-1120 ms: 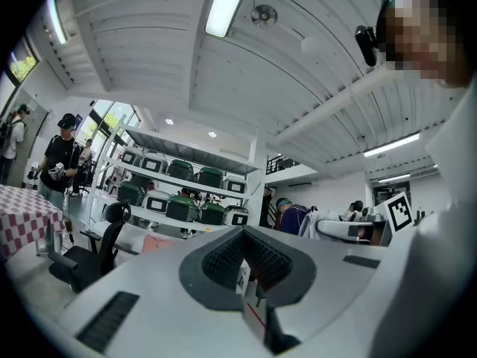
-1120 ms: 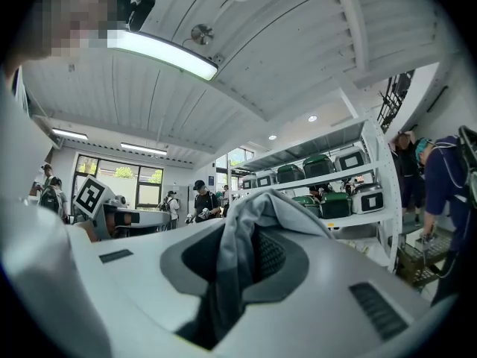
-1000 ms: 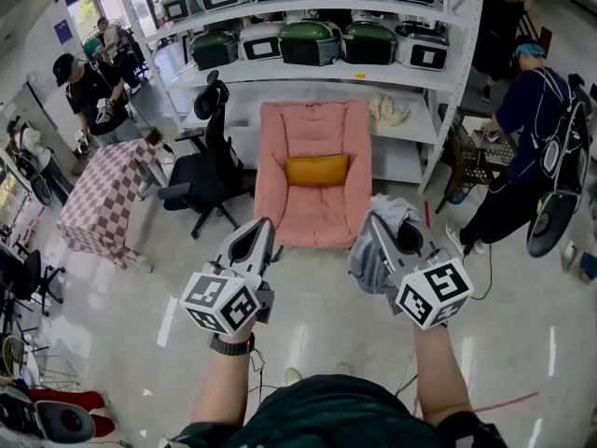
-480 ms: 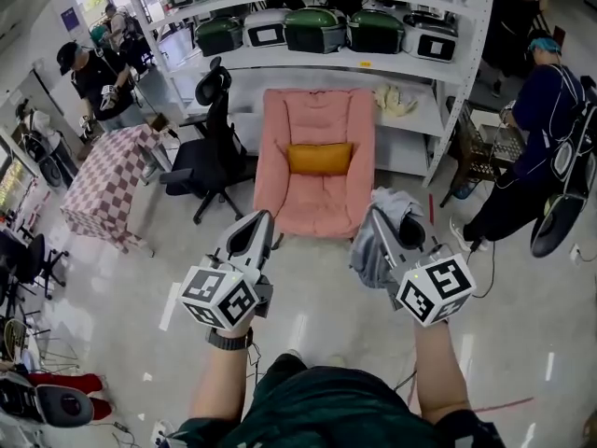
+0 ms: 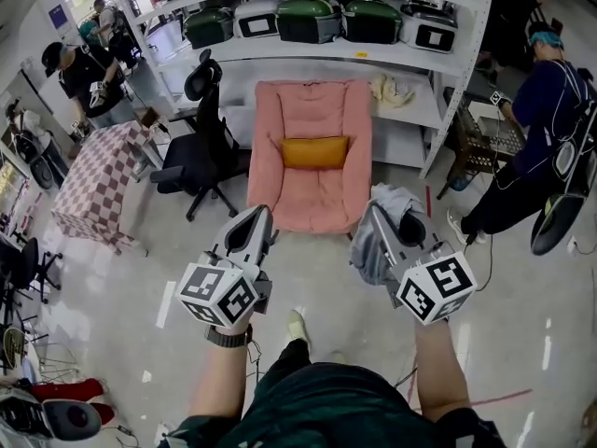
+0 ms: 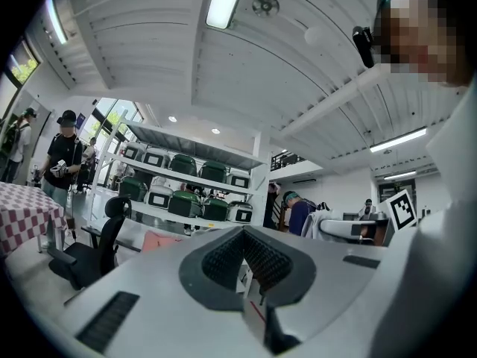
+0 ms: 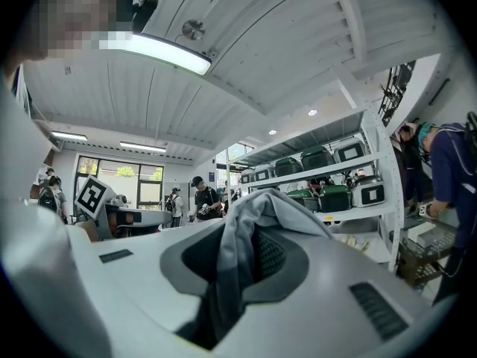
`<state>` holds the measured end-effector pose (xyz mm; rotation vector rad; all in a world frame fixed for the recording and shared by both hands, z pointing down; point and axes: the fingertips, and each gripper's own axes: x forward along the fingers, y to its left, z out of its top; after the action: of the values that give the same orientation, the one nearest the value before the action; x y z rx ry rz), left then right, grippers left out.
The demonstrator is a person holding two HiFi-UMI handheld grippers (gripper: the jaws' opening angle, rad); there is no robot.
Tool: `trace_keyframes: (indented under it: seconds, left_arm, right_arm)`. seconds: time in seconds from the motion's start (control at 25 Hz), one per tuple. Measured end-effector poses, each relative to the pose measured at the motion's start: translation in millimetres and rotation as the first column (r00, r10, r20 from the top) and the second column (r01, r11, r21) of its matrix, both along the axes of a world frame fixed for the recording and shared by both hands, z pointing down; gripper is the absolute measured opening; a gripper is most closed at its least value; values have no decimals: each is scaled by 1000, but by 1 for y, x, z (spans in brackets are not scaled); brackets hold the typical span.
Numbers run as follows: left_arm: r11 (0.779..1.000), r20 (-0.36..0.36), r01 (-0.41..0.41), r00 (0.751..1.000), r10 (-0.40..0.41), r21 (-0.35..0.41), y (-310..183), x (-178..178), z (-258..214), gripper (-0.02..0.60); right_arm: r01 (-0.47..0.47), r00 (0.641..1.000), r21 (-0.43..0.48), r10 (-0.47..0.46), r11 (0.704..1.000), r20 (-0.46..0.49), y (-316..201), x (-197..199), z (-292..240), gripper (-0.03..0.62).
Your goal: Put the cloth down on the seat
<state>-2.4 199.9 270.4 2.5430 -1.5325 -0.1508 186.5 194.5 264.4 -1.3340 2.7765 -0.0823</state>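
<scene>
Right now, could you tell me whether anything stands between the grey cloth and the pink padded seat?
Nothing visible does: only bare floor lies between the grey cloth clamped in the right gripper and the pink padded seat. An orange cushion lies against its backrest, leaving the front free.

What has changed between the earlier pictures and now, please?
The person appears to have stepped toward the pink seat, and a shoe now shows low in the head view. Nothing was taken hold of or let go. The right claw stays shut on the grey cloth, the left claw stays shut and empty, and both remain short of the seat.
</scene>
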Motion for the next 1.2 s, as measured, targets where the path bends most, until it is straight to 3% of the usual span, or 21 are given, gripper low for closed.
trace_keyframes:
  seconds: [0.32, 0.72, 1.2]
  left_arm:
    - [1000, 13, -26, 1000, 26, 5, -71, -35, 6, 6]
    - [998, 3, -58, 998, 58, 0, -172, -111, 16, 5]
    - [997, -11, -83, 996, 83, 4, -228, -157, 18, 6]
  right_arm:
    - [-19, 999, -20, 18, 1000, -28, -65, -40, 7, 51]
    - [-46, 997, -37, 44, 998, -57, -156, -121, 17, 51]
    - [-54, 995, -37, 51, 998, -90, -216, -177, 13, 52]
